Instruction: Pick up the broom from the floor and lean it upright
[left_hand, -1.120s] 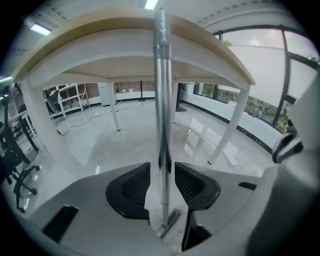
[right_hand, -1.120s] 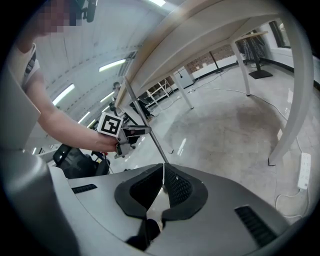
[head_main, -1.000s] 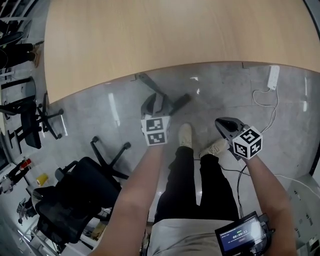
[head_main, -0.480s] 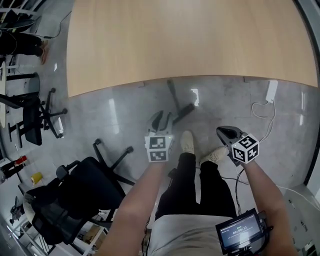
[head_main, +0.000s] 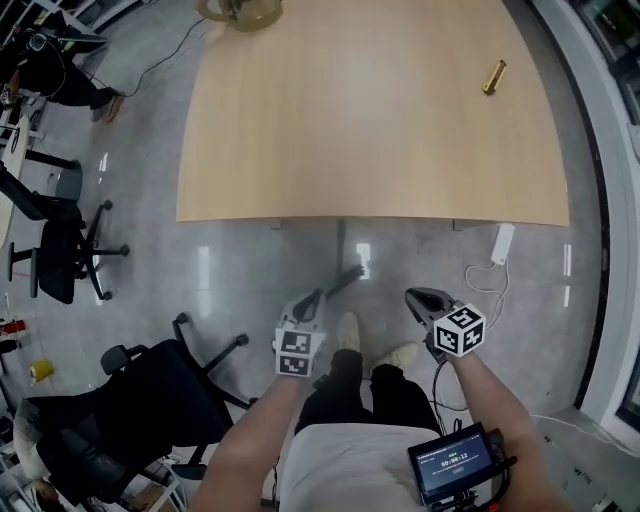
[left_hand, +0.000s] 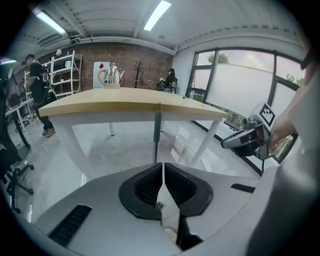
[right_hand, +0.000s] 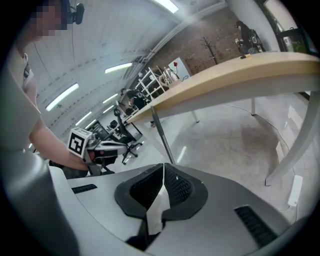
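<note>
The broom (head_main: 341, 250) stands upright, its grey handle leaning on the front edge of the wooden table (head_main: 370, 110) and its dark head on the floor. The same handle shows as a thin pole in the left gripper view (left_hand: 157, 132) and the right gripper view (right_hand: 161, 134). My left gripper (head_main: 314, 297) hangs just short of the broom head, apart from it. Its jaws (left_hand: 163, 164) are closing and meet with nothing between them. My right gripper (head_main: 410, 294) is further right, shut and empty (right_hand: 163, 165).
Black office chairs stand at the left (head_main: 150, 400) (head_main: 60, 250). A white power strip (head_main: 497, 244) with its cable lies on the floor at the right. A brass object (head_main: 494, 76) lies on the table. My shoes (head_main: 347, 330) are between the grippers.
Both grippers have lifted away from the floor and the view has pulled back. The left jaws, open near the broom before, have closed. The broom stays leaning on the table.
</note>
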